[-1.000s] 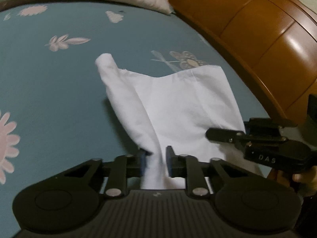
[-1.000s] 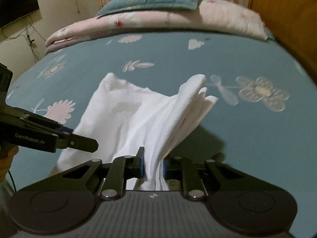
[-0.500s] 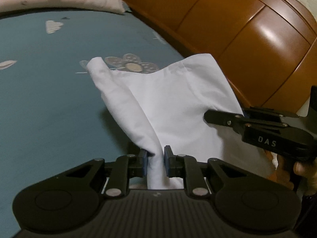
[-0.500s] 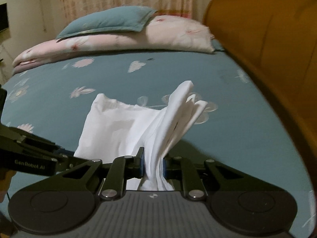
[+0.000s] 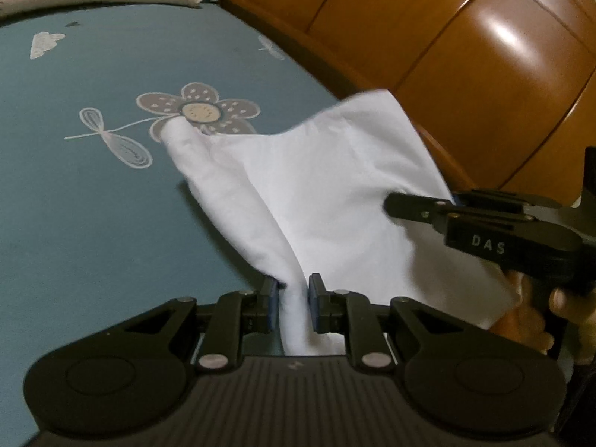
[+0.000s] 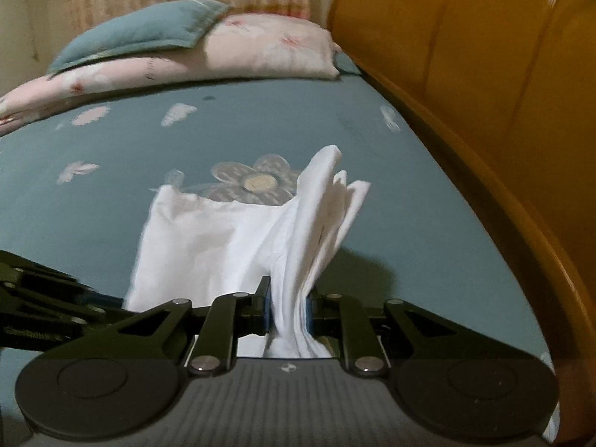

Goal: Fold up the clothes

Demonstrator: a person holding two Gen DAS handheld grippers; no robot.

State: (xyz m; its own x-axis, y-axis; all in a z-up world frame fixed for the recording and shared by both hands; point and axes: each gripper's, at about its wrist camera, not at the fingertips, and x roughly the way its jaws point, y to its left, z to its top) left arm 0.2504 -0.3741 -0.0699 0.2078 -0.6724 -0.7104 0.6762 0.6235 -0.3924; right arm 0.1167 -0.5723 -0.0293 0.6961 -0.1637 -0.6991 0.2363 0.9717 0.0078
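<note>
Shifted headboard-ward, garment point(image 5: 335, 201) hides both grippers' point(image 5: 292, 300) fingertips.

One legible marking: "DAS", in pale letters on the right gripper point(image 5: 421, 206) body. The lettering on the left gripper point(image 6: 93, 300) is too blurred to read.

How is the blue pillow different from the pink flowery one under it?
The teal pillow is plain-coloured and lies on top, farther from the wooden headboard. The pink floral pillow has a flower print, sits underneath and reaches nearer the headboard. Both lie at the far end of the bed.
</note>
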